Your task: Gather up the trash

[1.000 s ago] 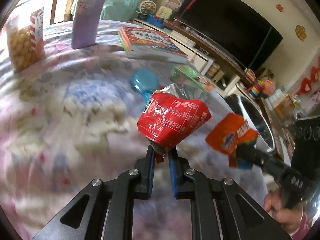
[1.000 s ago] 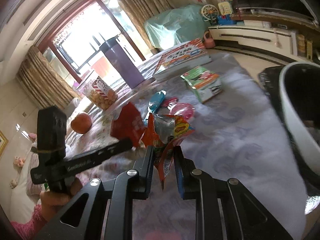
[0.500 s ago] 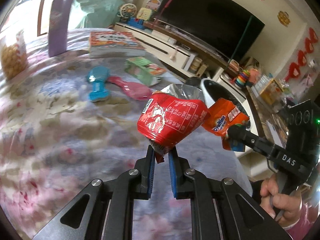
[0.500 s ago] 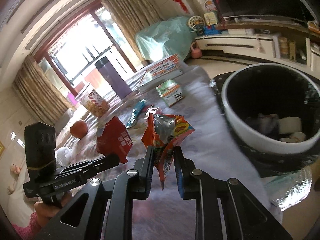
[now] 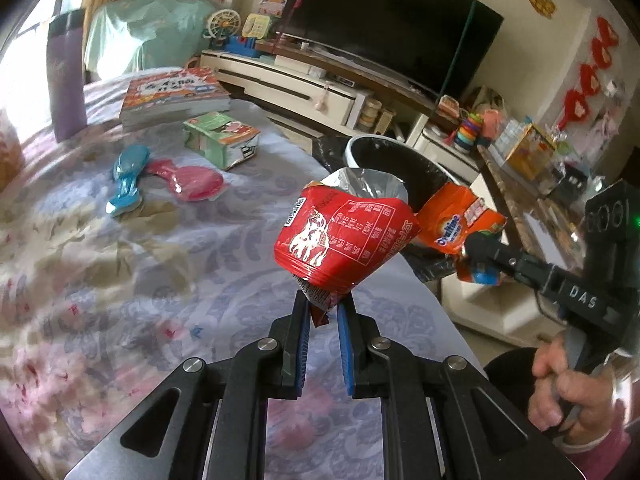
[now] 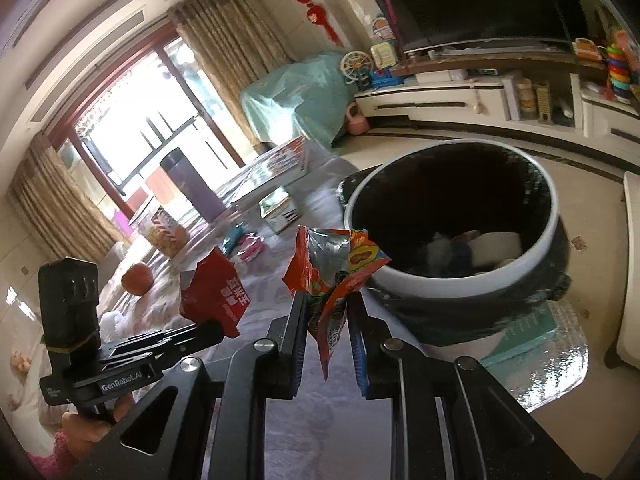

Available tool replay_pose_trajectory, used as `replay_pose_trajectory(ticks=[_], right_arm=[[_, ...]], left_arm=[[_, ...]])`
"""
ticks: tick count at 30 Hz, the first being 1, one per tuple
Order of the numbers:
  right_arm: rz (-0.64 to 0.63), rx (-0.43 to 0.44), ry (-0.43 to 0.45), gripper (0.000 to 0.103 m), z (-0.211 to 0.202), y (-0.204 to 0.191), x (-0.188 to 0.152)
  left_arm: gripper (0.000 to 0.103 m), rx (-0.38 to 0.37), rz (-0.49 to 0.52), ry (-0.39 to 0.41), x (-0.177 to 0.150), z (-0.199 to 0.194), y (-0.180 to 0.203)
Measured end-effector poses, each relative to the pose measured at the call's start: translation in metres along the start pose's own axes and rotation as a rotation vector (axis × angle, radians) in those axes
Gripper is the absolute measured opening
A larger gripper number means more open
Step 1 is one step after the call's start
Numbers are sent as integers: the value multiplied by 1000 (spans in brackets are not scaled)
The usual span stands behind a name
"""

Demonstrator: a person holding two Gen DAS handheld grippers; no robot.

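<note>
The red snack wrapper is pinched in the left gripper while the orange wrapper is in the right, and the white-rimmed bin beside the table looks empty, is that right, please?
Not quite: the bin is not empty. The right wrist view shows pale scraps at its bottom. The red snack wrapper is indeed pinched in the left gripper, the orange wrapper in the right gripper.

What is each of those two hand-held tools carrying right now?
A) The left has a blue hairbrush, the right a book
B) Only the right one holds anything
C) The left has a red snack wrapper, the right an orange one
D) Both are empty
C: the left tool is clamped on a red wrapper, and the right tool is clamped on an orange wrapper, near the black bin.
</note>
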State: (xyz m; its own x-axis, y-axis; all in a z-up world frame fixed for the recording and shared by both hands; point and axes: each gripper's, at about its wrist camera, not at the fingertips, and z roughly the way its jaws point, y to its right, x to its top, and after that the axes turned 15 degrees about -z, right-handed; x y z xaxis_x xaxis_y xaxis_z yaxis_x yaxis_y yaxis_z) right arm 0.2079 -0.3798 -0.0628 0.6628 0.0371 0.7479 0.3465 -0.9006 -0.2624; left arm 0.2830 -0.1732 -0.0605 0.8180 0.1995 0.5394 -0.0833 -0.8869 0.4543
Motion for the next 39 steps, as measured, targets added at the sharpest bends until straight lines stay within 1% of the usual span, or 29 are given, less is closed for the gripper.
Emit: replay_pose_trajectory(ticks=[6,13,25,39], right_arm=[[17,-23,13,20,-10,15,-3],[26,-42,29,20,-19,27,-1],[55,-69,48,20,-27,49,1],[49,-102,45,20,-28,66,6]], left_arm=[[12,10,47,3,-4,-1,22],[12,3,69,-5,-4,2,38],[12,6,91,-11,4,14,55],[12,4,117,-16,14,29,74]])
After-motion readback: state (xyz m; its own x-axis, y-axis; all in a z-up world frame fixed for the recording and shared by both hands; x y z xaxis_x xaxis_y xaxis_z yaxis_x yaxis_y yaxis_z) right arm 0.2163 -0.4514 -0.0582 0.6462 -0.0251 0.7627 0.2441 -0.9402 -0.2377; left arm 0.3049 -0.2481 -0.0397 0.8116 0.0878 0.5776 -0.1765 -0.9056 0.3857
